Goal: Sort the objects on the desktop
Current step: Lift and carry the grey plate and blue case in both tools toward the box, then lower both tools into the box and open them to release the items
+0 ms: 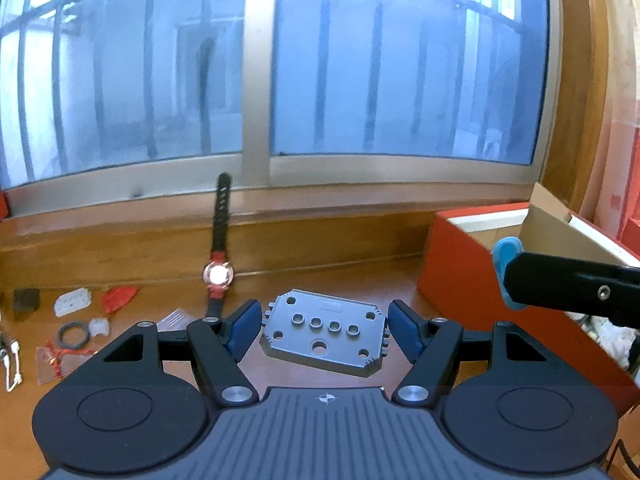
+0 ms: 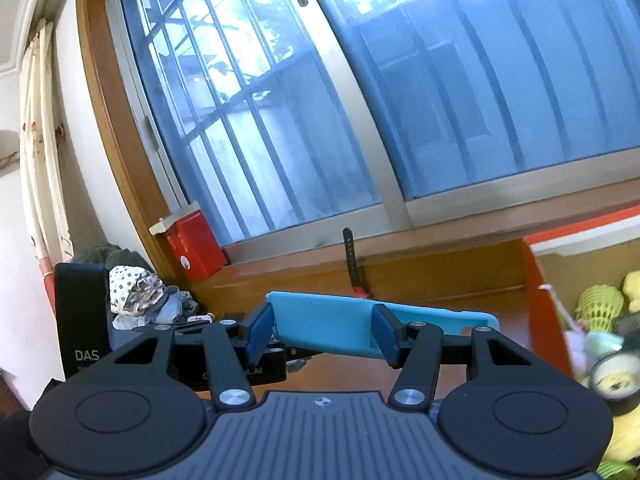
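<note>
— What did the left wrist view show that the right did not?
— The left gripper (image 1: 322,330) stood spread wide around a flat grey plastic plate (image 1: 323,332) with round holes, lying on the glossy wooden desk (image 1: 340,276); a red-faced watch (image 1: 217,276) leaned nearby.
— And the right wrist view?
— The right gripper (image 2: 322,334) pinched a smooth, rounded light-blue case (image 2: 340,326) above the desk, beside the red box (image 2: 538,280) holding yellow toys (image 2: 612,384).

One grey plate (image 1: 324,330), one watch (image 1: 218,268), one blue case (image 2: 344,326), one red box (image 1: 472,280), a smaller red box (image 2: 196,246) far left, one black ring (image 1: 73,335), two grippers.
</note>
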A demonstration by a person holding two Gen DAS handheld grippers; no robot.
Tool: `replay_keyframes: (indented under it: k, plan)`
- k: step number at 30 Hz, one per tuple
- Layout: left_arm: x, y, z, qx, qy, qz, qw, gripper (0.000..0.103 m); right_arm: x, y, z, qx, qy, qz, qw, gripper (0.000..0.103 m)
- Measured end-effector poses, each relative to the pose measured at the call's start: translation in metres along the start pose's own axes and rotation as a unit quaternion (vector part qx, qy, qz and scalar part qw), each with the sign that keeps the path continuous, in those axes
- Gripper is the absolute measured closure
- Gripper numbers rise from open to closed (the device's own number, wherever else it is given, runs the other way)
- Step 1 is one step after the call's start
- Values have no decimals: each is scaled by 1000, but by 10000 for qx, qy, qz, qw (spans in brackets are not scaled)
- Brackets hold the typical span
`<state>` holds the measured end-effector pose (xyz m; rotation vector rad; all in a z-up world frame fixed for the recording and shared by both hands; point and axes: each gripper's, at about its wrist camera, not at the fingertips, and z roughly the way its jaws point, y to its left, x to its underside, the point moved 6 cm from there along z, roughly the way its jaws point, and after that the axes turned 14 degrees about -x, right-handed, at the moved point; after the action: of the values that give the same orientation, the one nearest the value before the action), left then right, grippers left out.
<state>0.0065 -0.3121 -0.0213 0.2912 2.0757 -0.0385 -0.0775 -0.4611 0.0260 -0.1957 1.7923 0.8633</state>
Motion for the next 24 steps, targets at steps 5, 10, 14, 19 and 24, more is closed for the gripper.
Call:
replay_keyframes:
  k: [5,10,14,19,24]
  plan:
    - [-9,-28,-1,54,-116,39,9999,34,-10,-13,-20,-23,-54,-93,9999,46]
    - [-15,-54,-3,89,-211,105,9997,34,-18,-26,-38,-31,-98,-151,9998,46]
    - [-19,-76,-2,149,-264,191,9994,34,-23,-39,-56,15,-138,-163,9998,46]
    - [-25,-107,0,292,-316,315,9986,34,-29,-56,-77,120,-245,-155,9995,46]
    - [-31,-137,1,446,-361,437,9974,34,-34,-77,-102,316,-406,-99,9986,46]
